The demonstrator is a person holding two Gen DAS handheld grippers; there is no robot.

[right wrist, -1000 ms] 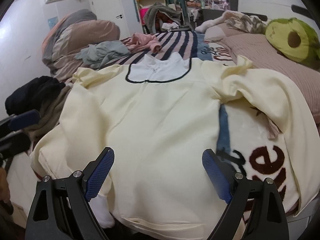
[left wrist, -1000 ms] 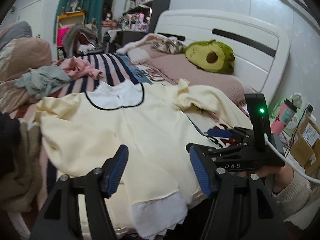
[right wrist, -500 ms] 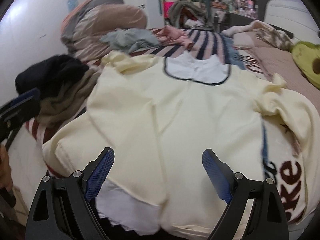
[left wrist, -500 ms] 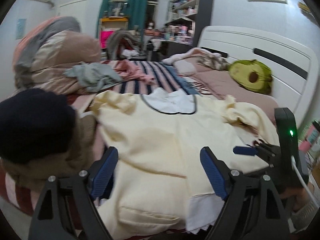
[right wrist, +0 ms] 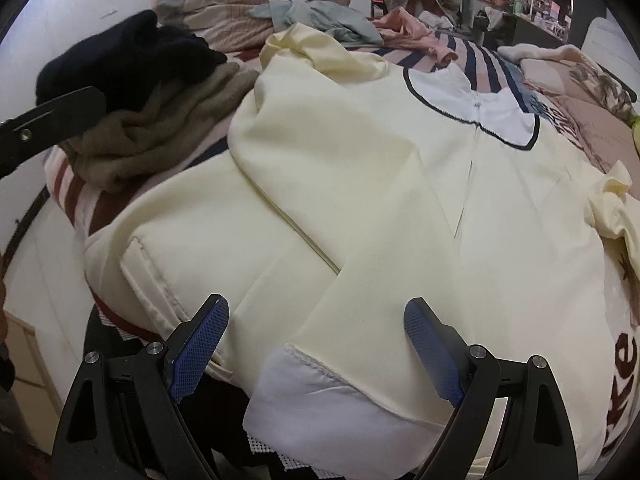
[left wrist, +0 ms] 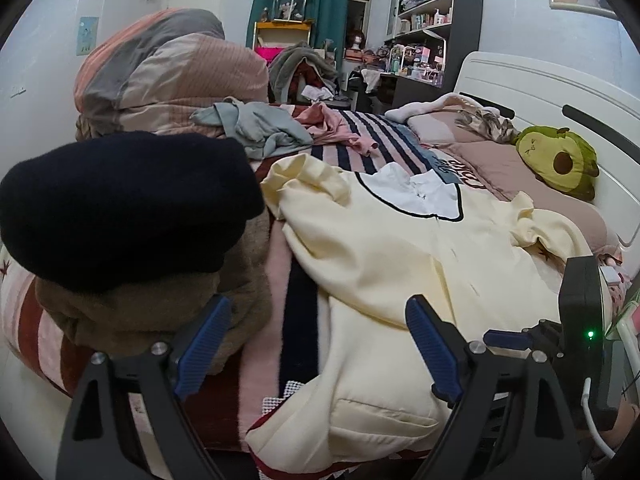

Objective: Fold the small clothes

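Observation:
A pale yellow garment [left wrist: 400,264] with a black-trimmed white collar [left wrist: 416,196] lies spread across the bed. A crease runs diagonally over its left half [right wrist: 288,216], and white lining [right wrist: 320,396] shows at the near hem. My left gripper [left wrist: 318,346] hovers over the garment's left edge and the striped blanket; its jaws are opening and grip nothing. My right gripper [right wrist: 316,354] is open above the near hem, its pads clear of the cloth. The right gripper's body [left wrist: 580,304] shows at the right of the left wrist view.
A dark navy folded piece [left wrist: 120,208] sits on a brown knit pile [left wrist: 160,312] left of the garment. Grey [left wrist: 256,128] and pink [left wrist: 332,124] clothes lie further back by a rolled duvet [left wrist: 172,72]. An avocado plush [left wrist: 560,160] rests near the white headboard [left wrist: 540,92].
Both grippers have shifted left along the bed's near edge. The left jaws have spread wider. The navy and brown pile now fills the left of the left wrist view.

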